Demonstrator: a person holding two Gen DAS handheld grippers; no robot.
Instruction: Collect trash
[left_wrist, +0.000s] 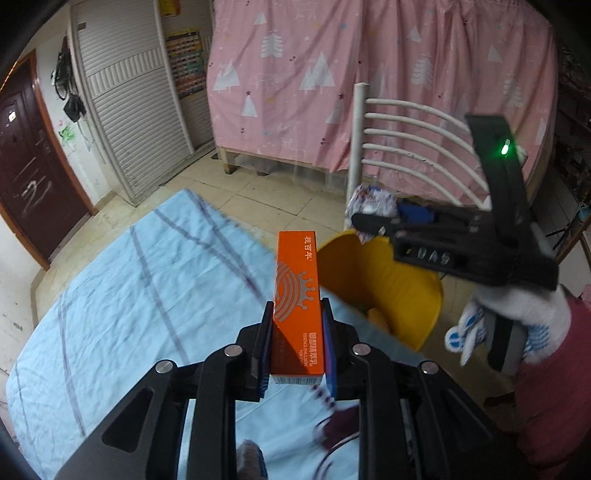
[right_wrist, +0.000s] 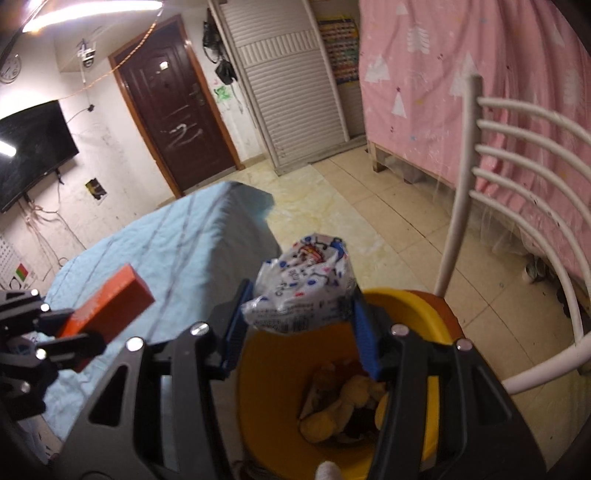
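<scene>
My left gripper (left_wrist: 297, 314) is shut on a long orange box (left_wrist: 297, 291) and holds it above the blue-covered table, beside the yellow bin (left_wrist: 384, 291). The box also shows in the right wrist view (right_wrist: 110, 314), in the left gripper (right_wrist: 79, 328). My right gripper (right_wrist: 301, 314) is shut on a crumpled white snack bag (right_wrist: 306, 288) and holds it over the open yellow bin (right_wrist: 273, 387), which holds peels and other scraps. In the left wrist view the right gripper (left_wrist: 364, 223) holds the bag (left_wrist: 371, 201) above the bin's far rim.
A table under a light blue striped cloth (left_wrist: 129, 295) lies to the left. A white metal chair (right_wrist: 517, 229) stands right of the bin. A pink curtain (left_wrist: 369, 74), a slatted wardrobe (left_wrist: 125, 103) and a dark door (right_wrist: 173, 110) are behind.
</scene>
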